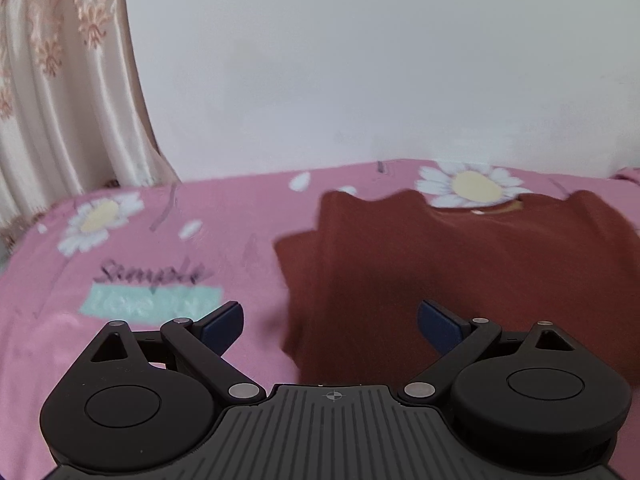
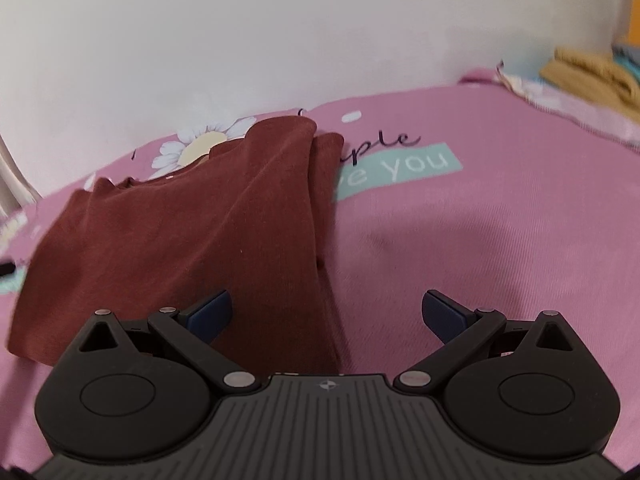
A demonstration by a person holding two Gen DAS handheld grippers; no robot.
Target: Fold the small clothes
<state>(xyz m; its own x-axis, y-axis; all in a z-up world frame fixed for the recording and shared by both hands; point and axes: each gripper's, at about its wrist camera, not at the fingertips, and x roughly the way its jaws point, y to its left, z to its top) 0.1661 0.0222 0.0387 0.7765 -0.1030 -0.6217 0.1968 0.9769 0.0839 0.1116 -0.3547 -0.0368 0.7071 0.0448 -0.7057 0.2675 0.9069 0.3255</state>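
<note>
A small rust-red shirt (image 1: 460,264) lies flat on a pink bedsheet (image 1: 120,344), collar toward the wall, with both side parts folded in. It also shows in the right wrist view (image 2: 192,232). My left gripper (image 1: 330,320) is open and empty, just above the shirt's near left edge. My right gripper (image 2: 328,312) is open and empty, over the shirt's near right edge, its left finger (image 2: 212,314) above the cloth.
The sheet has daisy prints (image 1: 472,186) and a teal label with writing (image 2: 400,168). A white wall (image 1: 360,60) runs behind the bed. A cream curtain (image 1: 52,80) hangs at left. A tan garment (image 2: 588,76) lies at the far right.
</note>
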